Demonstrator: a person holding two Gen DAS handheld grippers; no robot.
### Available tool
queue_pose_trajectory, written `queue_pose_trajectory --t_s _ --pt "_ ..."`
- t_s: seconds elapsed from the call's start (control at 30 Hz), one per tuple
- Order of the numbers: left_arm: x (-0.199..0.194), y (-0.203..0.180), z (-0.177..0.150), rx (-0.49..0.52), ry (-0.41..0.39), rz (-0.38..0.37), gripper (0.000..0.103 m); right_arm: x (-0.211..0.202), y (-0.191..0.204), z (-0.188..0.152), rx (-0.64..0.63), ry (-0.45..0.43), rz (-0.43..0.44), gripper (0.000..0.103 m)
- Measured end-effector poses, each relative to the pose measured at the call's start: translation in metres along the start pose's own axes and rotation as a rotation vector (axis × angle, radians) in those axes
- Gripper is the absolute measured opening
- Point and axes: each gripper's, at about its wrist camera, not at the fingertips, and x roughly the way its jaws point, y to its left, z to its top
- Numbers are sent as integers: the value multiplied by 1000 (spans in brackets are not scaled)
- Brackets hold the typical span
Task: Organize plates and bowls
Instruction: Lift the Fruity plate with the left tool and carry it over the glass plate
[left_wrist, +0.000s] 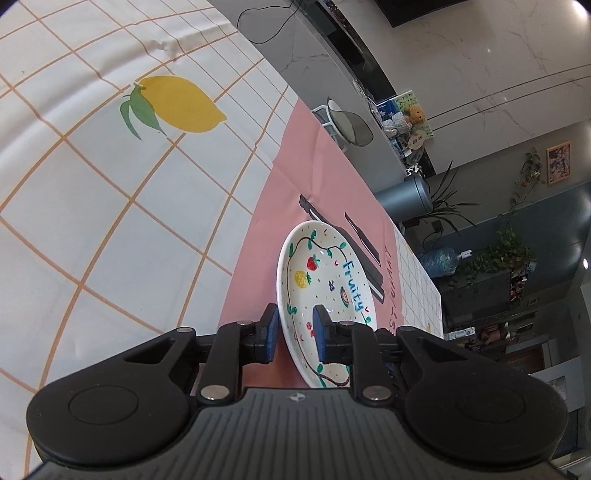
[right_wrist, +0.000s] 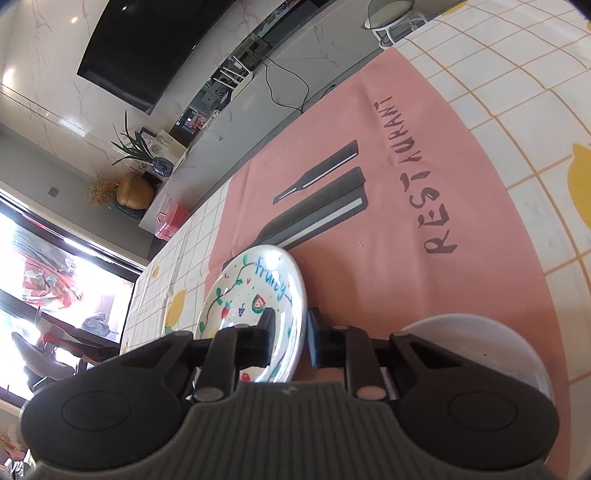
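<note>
Blue-padded left tongs (left_wrist: 295, 334) straddle the near rim of the fruit-painted plate (left_wrist: 325, 280) — one pad under the rim, one over the painted face, a visible gap left, so parted rather than clamped. Right tongs (right_wrist: 290, 341) bracket the opposite rim likewise, unclenched. Both sit equally close; the plate lies on the pink placemat (right_wrist: 424, 177) on the counter, a white bowl (right_wrist: 491, 343) just beside.

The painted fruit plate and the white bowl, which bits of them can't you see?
- White fruit-painted plate: left wrist view, near rim behind the left gripper; grip contact unclear.
- Same plate: right wrist view, lower part behind the right gripper.
- Plain white bowl: right wrist view, mostly hidden by the gripper body.
</note>
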Motion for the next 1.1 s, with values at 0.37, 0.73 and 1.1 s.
queue_pose_trajectory --t_s 0.37,0.73,1.1 --pt "-2 -16 -5 114 -19 74 15 -5 -1 0 -27 4 20 12" --pt "-11 -19 1 92 22 -3 16 -25 2 0 21 7 91 11" --pt "-12 -30 -5 116 53 -23 16 -38 2 -6 29 0 85 11"
